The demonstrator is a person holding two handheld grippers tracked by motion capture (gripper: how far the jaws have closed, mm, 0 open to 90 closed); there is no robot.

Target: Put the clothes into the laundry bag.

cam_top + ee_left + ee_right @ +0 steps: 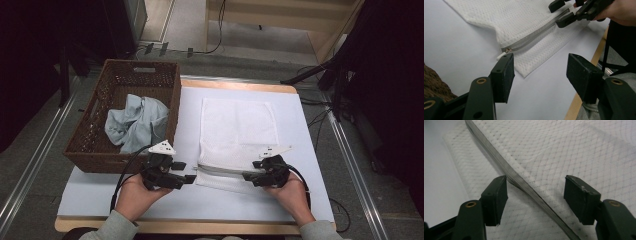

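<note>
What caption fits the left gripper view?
Open left gripper near the zipper pull of a white mesh bag.

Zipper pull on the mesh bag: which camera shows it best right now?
The left gripper view: the zipper pull sits sharp and close at the zipper's end, just beyond the open left gripper. The high view gives it as a tiny speck on the mesh bag. The right gripper view shows zipper teeth, no pull.

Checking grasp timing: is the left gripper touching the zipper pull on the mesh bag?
Apart. The left gripper view shows the left gripper open, with the zipper pull on the mesh bag lying beyond its jaw tip.
</note>
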